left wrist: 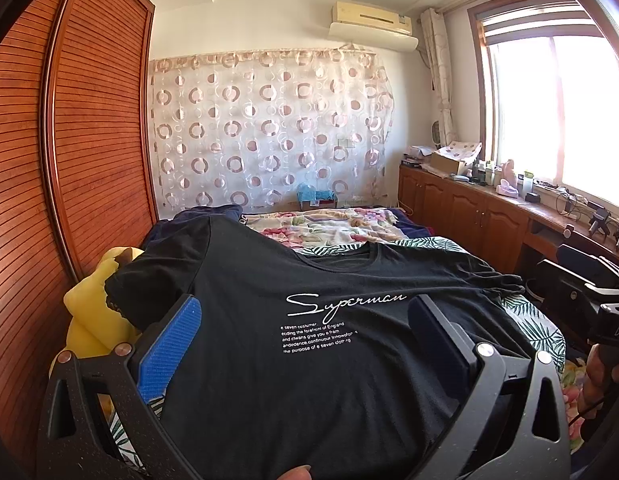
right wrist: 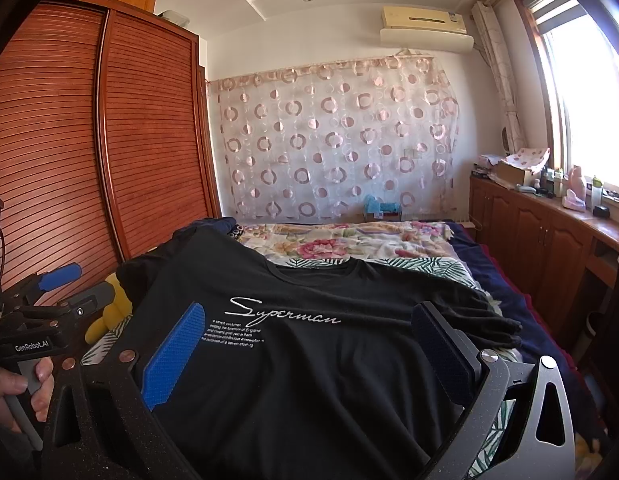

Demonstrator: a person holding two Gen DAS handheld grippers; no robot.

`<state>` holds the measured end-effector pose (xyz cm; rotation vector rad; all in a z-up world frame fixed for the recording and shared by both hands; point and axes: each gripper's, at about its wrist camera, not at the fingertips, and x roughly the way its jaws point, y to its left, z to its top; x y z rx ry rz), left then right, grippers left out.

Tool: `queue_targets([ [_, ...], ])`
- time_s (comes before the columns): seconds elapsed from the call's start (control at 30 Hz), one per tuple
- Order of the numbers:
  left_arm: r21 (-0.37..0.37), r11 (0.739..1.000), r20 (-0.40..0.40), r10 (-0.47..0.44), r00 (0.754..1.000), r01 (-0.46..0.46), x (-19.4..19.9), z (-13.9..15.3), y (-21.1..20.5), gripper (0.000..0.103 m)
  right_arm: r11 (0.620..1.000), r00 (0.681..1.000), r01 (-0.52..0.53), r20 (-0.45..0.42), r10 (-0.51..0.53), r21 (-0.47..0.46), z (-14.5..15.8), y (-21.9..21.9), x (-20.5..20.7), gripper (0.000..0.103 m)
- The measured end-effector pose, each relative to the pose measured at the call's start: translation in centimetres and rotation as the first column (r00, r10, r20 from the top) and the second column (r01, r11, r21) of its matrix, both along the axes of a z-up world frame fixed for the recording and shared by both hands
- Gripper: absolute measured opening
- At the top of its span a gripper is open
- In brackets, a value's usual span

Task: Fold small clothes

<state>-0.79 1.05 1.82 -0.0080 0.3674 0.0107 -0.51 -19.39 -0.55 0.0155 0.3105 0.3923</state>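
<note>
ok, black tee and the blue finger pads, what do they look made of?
Black T-shirt: soft matte knit, likely cotton jersey; it drapes and wrinkles, white printed lettering. Blue pads: probably rubber or soft plastic, matte, with a fine ribbed grid texture. Exact materials can't be confirmed.

T-shirt [left wrist: 309, 380] hem cut off by bottom edge
</note>
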Motion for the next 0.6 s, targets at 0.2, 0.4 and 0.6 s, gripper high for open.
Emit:
queue_targets([
  [0.2,0.004,1.0,0.001,0.001,1.0,-0.001,-0.03,0.15,-0.04,0.103,1.0,1.0,0.0,0.004,0.0,0.003,-0.04,-0.16,-0.08,0.103],
  [0.4,0.004,1.0,0.002,0.001,1.0,-0.001,-0.09,0.04,-0.14,0.103,1.0,1.0,0.0,0.004,0.0,0.003,-0.05,-0.19,-0.09,0.103],
  [0.6,0.005,1.0,0.003,0.001,1.0,-0.001,-0.11,0.05,-0.16,0.103,1.0,1.0,-0.002,0.005,0.002,0.004,-0.06,-0.23,-0.12,0.103],
])
